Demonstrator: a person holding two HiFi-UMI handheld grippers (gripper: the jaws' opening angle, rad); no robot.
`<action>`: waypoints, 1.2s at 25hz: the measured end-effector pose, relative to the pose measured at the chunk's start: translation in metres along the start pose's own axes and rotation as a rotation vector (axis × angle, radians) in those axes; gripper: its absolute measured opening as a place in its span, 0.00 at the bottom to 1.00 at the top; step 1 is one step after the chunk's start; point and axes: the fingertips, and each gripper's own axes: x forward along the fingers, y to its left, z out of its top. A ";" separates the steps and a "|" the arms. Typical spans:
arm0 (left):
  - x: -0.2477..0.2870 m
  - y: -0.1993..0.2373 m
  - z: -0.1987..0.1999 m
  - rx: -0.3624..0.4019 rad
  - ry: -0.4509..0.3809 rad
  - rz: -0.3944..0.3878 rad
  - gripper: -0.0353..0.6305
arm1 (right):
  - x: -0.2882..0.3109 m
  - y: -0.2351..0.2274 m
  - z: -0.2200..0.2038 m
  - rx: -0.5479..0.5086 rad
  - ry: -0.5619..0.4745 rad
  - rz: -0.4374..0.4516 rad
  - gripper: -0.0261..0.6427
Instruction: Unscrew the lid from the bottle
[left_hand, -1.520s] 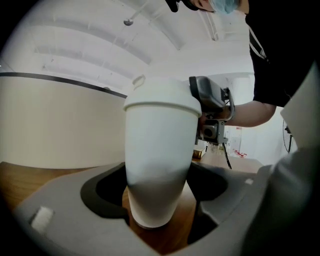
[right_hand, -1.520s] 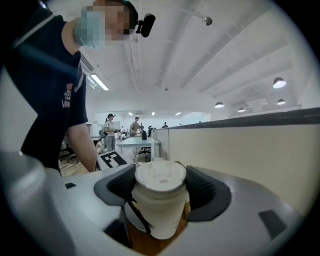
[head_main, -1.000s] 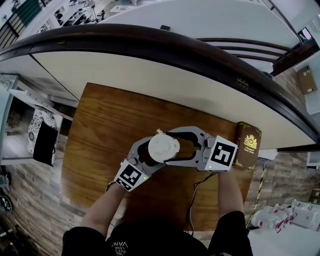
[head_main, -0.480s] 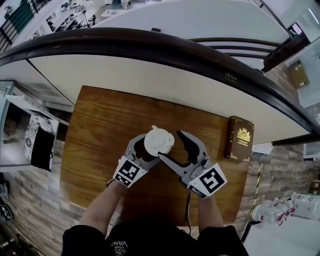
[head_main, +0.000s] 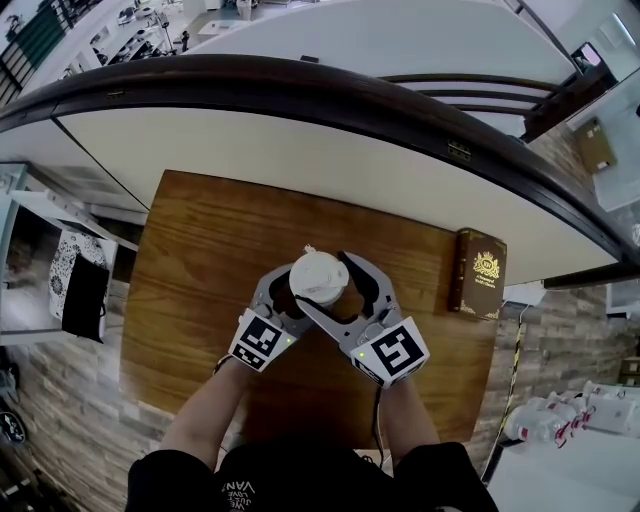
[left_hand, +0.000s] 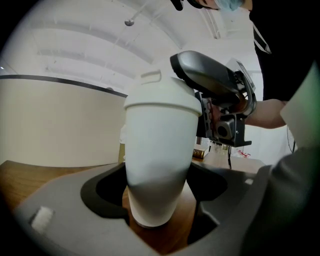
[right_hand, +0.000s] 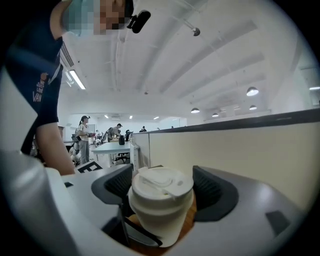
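Left hand-held gripper is clenched on the lower body of the white bottle. In the left gripper view both dark pads press against the tapered wall just above the base, and the base rests on the desk. The bottle appears to lean slightly in that view.

Right hand-held gripper is closed around the lid. In the right gripper view one pad sits against each side of the lid rim, with no visible gap on either side. The lid is white and round, has a raised tab across its top, and is seated on the bottle mouth.

In the head view the two hand-held grippers converge on the bottle from the near edge of the desk. The left marker cube and the right marker cube lie side by side, close together. One finger of the right hand-held gripper crosses over the left hand-held gripper.

The bottle stands near the centre of the wooden desk. A dark book with a gold emblem lies at the desk's right edge, well apart from the bottle.
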 end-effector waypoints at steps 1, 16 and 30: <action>0.000 0.000 0.000 0.000 -0.001 0.000 0.62 | 0.001 0.000 0.000 -0.004 -0.001 0.011 0.55; 0.000 0.001 0.001 -0.010 -0.014 0.004 0.62 | 0.006 0.004 0.000 -0.112 -0.012 0.137 0.56; 0.000 0.000 -0.001 -0.010 -0.009 -0.004 0.62 | -0.006 -0.009 0.030 0.081 -0.100 0.020 0.56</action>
